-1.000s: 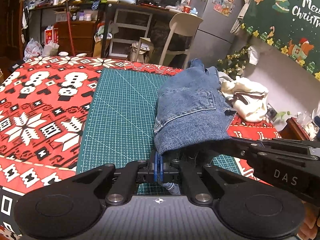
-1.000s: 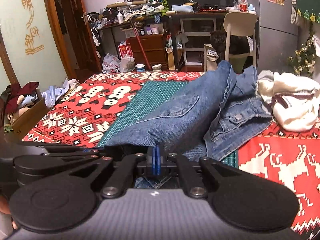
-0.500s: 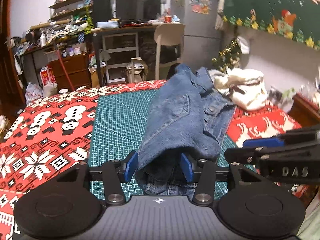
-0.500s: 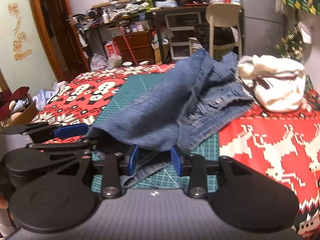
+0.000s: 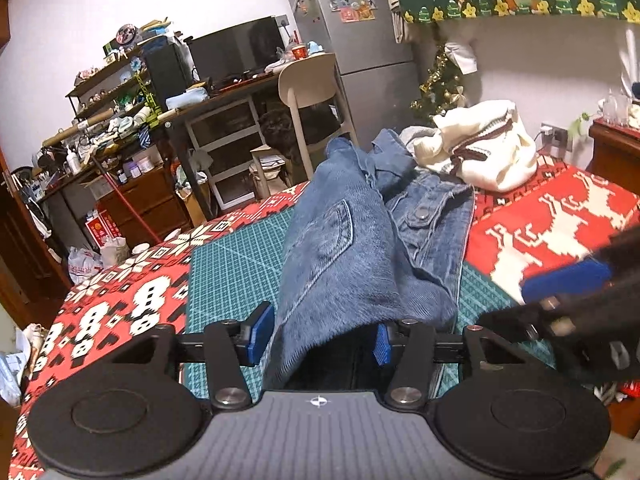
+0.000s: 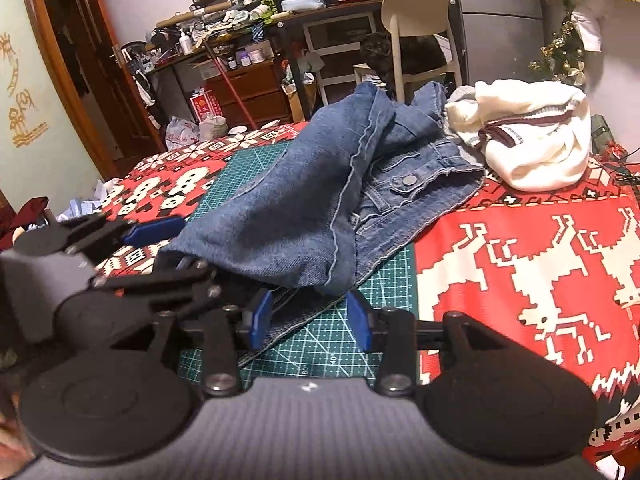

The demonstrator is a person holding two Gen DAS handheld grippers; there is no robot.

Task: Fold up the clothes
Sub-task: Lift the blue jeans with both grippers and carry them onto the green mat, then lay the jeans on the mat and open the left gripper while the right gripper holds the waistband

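Note:
A blue denim garment (image 5: 352,248) (image 6: 288,208) lies folded over itself on the green cutting mat (image 5: 224,272) (image 6: 360,344), its button and pocket showing on the right side. My left gripper (image 5: 320,338) is open at the near edge of the denim; the cloth hangs loosely between its blue pads. My right gripper (image 6: 310,318) has its jaws opening, with the denim hem lying on the mat between them and neither pad pressing it. Each gripper also shows in the other's view: the right gripper (image 5: 568,280) at the right, the left gripper (image 6: 152,230) at the left.
A red patterned tablecloth (image 5: 552,216) (image 6: 520,248) covers the table under the mat. A white knitted garment (image 5: 492,152) (image 6: 540,136) is heaped at the far right, just past the denim. Beyond the table stand a pale chair (image 5: 308,80) and a cluttered desk.
Both grippers were shut on the denim's near edge and have opened, letting it go. The left gripper has rolled and both have shifted across the table.

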